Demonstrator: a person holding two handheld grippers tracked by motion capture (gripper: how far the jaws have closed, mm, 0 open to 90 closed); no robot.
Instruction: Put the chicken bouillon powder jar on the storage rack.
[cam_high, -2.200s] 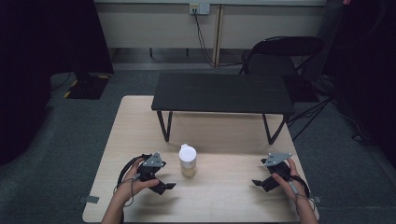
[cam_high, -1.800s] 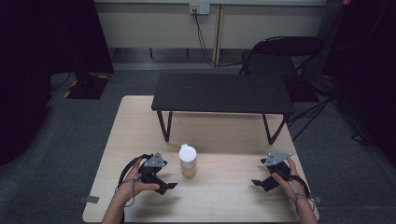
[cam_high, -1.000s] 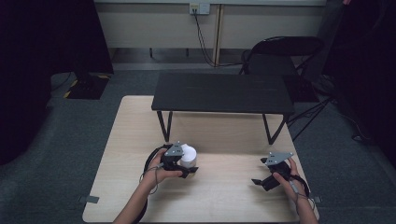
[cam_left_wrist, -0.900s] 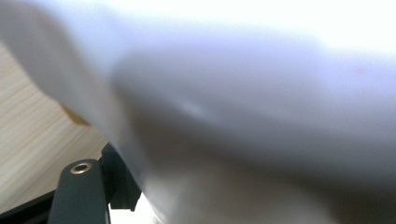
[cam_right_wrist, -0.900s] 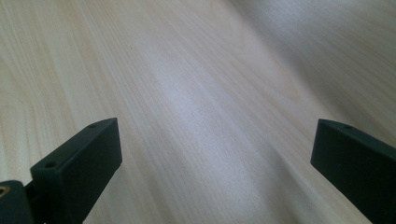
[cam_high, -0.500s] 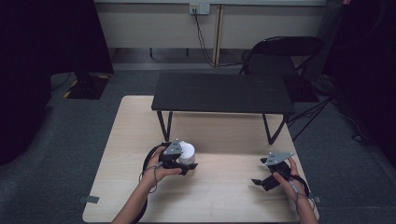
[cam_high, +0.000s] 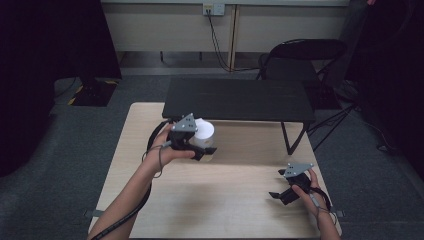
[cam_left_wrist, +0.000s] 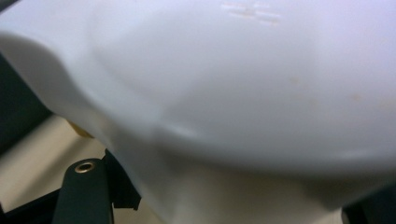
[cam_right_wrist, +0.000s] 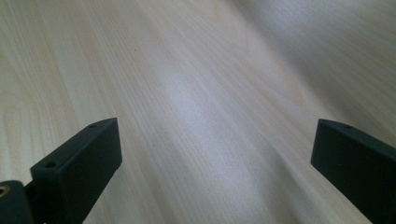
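A small jar with a white lid (cam_high: 204, 131) and a yellowish body is held in my left gripper (cam_high: 204, 149), which is shut on it just in front of the low black table (cam_high: 240, 99). In the left gripper view the white lid (cam_left_wrist: 243, 88) looms very close, with one black jaw at the lower left. My right gripper (cam_high: 280, 195) rests near the wooden table's front right, open. Its two jaws stand wide apart in the right gripper view, where the right gripper (cam_right_wrist: 215, 163) has nothing but bare wood between them.
The light wooden table (cam_high: 225, 200) carries the low black table on thin legs at its back half. A black folding chair (cam_high: 305, 55) stands behind it. Grey carpet surrounds the table, and cables hang from a wall socket (cam_high: 214, 9).
My left gripper reached the jar, shut on it and carried it back toward the low black table. The right gripper has stayed where it was.
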